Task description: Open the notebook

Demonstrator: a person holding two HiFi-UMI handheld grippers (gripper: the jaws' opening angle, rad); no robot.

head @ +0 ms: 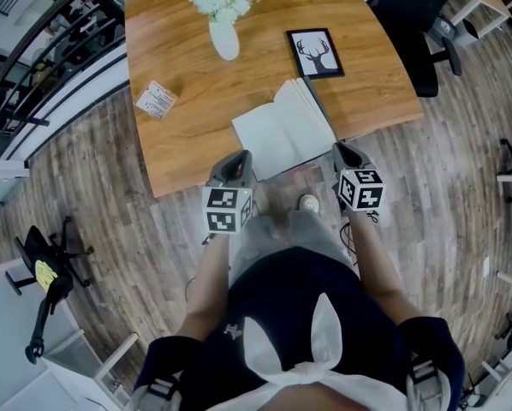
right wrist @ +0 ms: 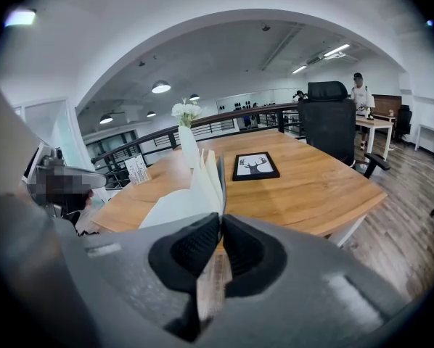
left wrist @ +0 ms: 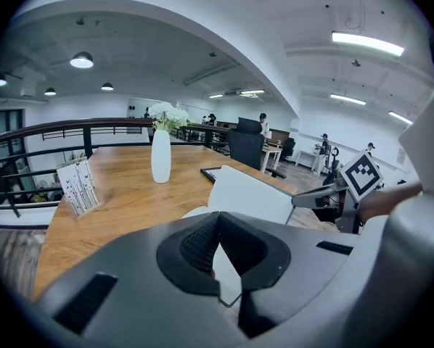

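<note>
Well along, to judge by the notebook [head: 282,131]. Lying at the near edge of the worktop [head: 196,101], this side of a framed deer picture [head: 314,52] and well apart from a white vase of flowers [head: 224,37] and a small card [head: 157,99]. Already parted: one white leaf spread flat to the left, the rest of the pages raised and fanned along the right side with a dark cover edge behind them, not yet laid down.

Pinched at its near-left corner by the left hand-held gripper [head: 241,156], tips brought together on the flat white leaf, with a corner of that leaf showing through the gap behind the pads in the left gripper view [left wrist: 217,216]. Gripped at its near-right corner by the right hand-held gripper [head: 340,149], jaws almost closed on the thin edge of the standing pages and cover. Seen from the right gripper view [right wrist: 220,220] as a fan of leaves [right wrist: 206,183] rising straight ahead of the tips.

Done, then: the lifting and the parting. Left, most likely: lowering the raised right-hand side until both halves rest flat on the worktop, then letting go on both sides. A small remainder, provided the left corner is kept down so the book does not slide off the edge or spring shut.
</note>
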